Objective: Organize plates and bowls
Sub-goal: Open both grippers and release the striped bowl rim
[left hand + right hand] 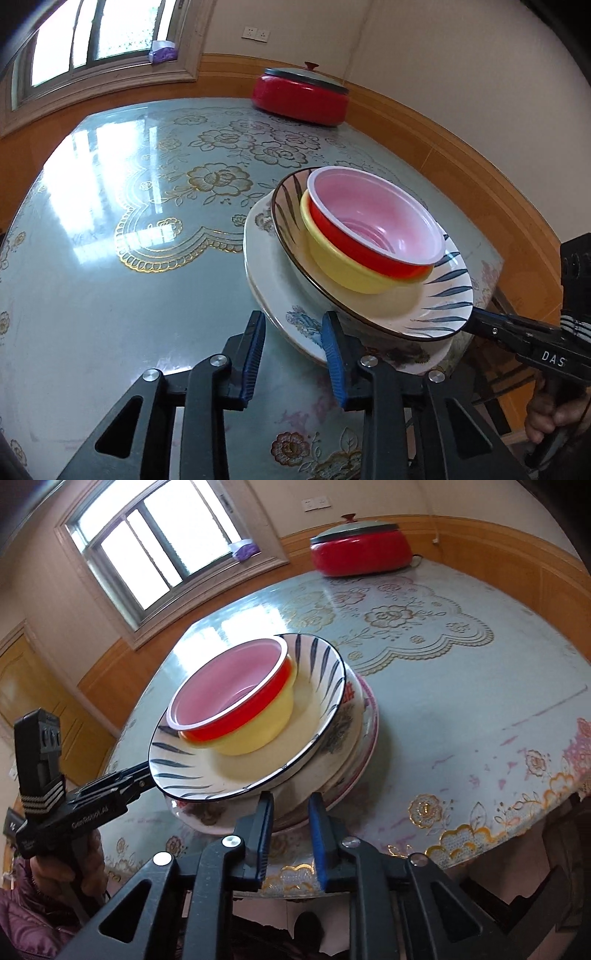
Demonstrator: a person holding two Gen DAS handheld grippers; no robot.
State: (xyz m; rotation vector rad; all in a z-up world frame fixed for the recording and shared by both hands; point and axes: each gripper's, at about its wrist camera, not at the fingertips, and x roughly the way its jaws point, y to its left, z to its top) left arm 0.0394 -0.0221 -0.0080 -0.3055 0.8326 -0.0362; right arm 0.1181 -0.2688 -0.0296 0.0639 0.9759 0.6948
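A stack stands near the table's edge. A red bowl with a pale pink inside sits in a yellow bowl, which sits in a blue-striped plate. That plate rests on flowered white plates. My left gripper is open, its blue pads either side of the lower plates' rim. My right gripper is open at the stack's opposite rim. Each gripper shows in the other's view, with its tips at the stack's rim.
A red electric pot with a grey lid stands at the table's far edge by the wall. The round table has a glossy flowered cloth. A window lies beyond.
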